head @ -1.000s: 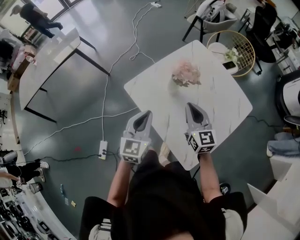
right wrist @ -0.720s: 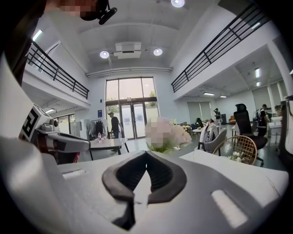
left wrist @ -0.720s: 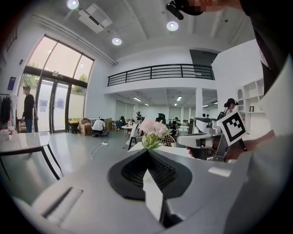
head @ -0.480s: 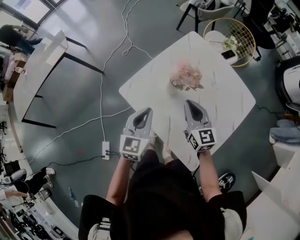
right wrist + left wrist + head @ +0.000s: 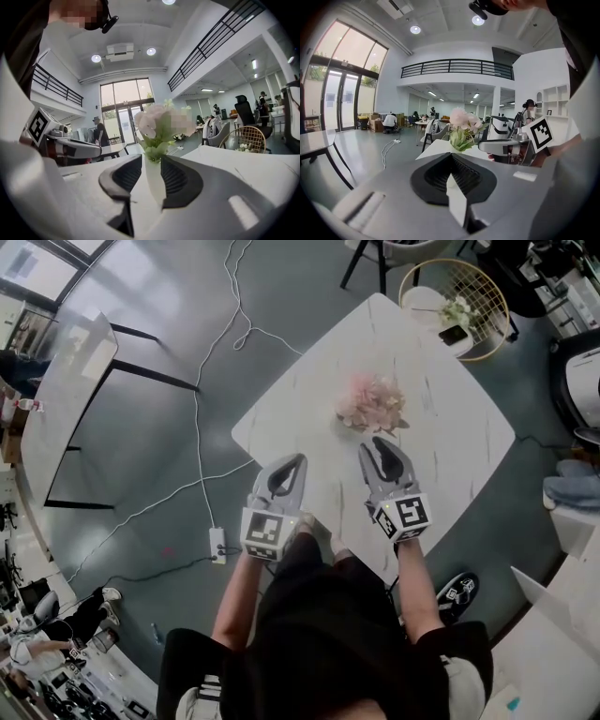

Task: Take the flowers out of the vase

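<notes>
Now my right gripper (image 5: 382, 444) is opening, empty, aimed to hold the vase (image 5: 153, 180). My left gripper (image 5: 294, 459) is closed, empty

Probably open-plan office or lab hall: mezzanine railing (image 5: 454, 65), tall glass doors (image 5: 333, 105), office chairs (image 5: 243, 108), floor cables (image 5: 198, 442).

We see a grey shiny floor (image 5: 141, 456) with a long white cord (image 5: 197, 427). Big windows (image 5: 337, 91) let in light, and round lamps (image 5: 415, 29) glow above.

overhead, vase (image 5: 153, 183) mostly hidden (under flowers (image 5: 371, 401))
</notes>
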The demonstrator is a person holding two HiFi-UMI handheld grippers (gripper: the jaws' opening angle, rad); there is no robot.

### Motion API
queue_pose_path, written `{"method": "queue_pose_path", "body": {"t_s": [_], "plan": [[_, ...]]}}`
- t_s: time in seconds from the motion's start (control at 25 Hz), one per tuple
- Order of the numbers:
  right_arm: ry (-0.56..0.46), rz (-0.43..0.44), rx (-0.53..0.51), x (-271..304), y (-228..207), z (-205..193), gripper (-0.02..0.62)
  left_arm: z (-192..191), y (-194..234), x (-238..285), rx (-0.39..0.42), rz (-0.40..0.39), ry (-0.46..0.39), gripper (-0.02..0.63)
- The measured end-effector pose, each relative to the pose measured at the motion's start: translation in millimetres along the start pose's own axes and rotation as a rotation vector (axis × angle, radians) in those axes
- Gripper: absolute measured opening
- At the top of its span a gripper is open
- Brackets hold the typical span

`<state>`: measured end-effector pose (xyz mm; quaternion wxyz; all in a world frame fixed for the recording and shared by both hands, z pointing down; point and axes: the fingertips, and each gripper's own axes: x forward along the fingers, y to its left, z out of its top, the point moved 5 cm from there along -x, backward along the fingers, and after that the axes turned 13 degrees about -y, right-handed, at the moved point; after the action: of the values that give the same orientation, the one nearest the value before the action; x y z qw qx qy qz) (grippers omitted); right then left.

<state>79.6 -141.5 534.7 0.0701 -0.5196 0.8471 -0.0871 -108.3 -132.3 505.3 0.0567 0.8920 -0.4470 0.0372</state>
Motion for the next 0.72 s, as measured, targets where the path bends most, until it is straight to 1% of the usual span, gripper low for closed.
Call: {"method": "queue_pose_path", "body": {"t_s": [0.08, 0.24, 0.36, 0.44, 0.72], "plan": [[-0.005, 0.010, 0.003, 5, -2, -1, 0.144, -1, 1, 5, -0.001, -0.007, 0.004, 0.008], [-0.022, 0.014, 0.038, 17, -7, -1, 0.265, -3, 3, 12, -0.006, -0.012, 0.012, 0.008], [-0.022, 0.007, 0.056, 25, -13, -4, 0.325, -5, 6, 16, -0.008, -0.012, 0.017, 0.008], [-0.019, 0.002, 0.067, 29, -16, -7, 0.344, -6, 8, 17, -0.007, -0.011, 0.021, 0.008], [-0.013, 0.001, 0.108, 37, -25, -13, 0.360, -9, 13, 21, -0.004, -0.009, 0.034, 0.008]]}}
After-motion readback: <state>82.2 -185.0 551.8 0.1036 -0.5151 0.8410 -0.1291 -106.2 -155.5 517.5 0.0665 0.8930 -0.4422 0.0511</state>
